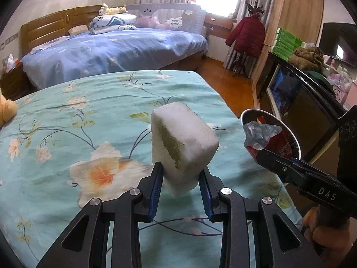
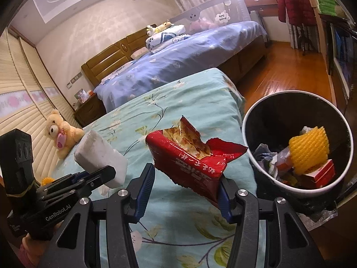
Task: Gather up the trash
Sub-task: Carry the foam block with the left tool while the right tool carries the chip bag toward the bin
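Right wrist view showed the right gripper (image 2: 185, 189) with its jaws closed on a torn red snack bag (image 2: 191, 158), held up over the floral bed (image 2: 178, 93) just beside the trash bin (image 2: 245, 131). The left gripper (image 1: 181, 185) had its jaws clamped on a white foam block (image 1: 183, 143), also raised off the bed. Both pieces were picked up but not yet dropped in, I judged. Inside the bin lay yellow foam netting (image 2: 309, 149), a red-and-white carton (image 2: 321, 174) and crumpled wrappers (image 2: 267, 156); much of its dark interior looked unfilled.
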{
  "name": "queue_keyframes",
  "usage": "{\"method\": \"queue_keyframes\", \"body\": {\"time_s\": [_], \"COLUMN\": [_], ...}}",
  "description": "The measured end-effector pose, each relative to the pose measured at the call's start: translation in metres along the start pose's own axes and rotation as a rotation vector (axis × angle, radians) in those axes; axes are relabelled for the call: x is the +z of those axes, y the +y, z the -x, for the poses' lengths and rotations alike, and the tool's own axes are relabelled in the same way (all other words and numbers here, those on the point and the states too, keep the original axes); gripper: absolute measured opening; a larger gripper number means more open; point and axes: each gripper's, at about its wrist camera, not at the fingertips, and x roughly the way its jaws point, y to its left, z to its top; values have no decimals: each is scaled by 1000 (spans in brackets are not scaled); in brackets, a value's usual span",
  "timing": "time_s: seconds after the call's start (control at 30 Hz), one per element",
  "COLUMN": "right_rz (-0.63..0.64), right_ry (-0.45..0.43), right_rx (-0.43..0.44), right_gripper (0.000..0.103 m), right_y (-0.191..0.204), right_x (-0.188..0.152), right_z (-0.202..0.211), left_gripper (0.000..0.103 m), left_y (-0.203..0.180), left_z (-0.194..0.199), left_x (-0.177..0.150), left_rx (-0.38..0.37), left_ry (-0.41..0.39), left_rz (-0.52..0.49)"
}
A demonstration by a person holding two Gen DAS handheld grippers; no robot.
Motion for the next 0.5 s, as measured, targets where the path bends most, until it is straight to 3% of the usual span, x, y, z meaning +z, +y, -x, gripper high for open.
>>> {"method": "queue_keyframes", "body": {"time_s": [0.13,0.3,0.5], "right_rz": [3,14,-33], "right_ry": [-6,-1,5], "right_rx": [3,5,27], "right_gripper": [44,16,21], "right_y": [-2,-5,-14], "right_x": [1,1,-1], "right_z": [5,7,5], "left_gripper": [30,30,30], "left_y": [-9,-16,-13], "left_z": [1,-2,-6], "left_x": [1,4,2], "left_rx": [-10,-20,-16], "left_ry": [-1,-4,6], "left_rz": [-14,-27,-20]}}
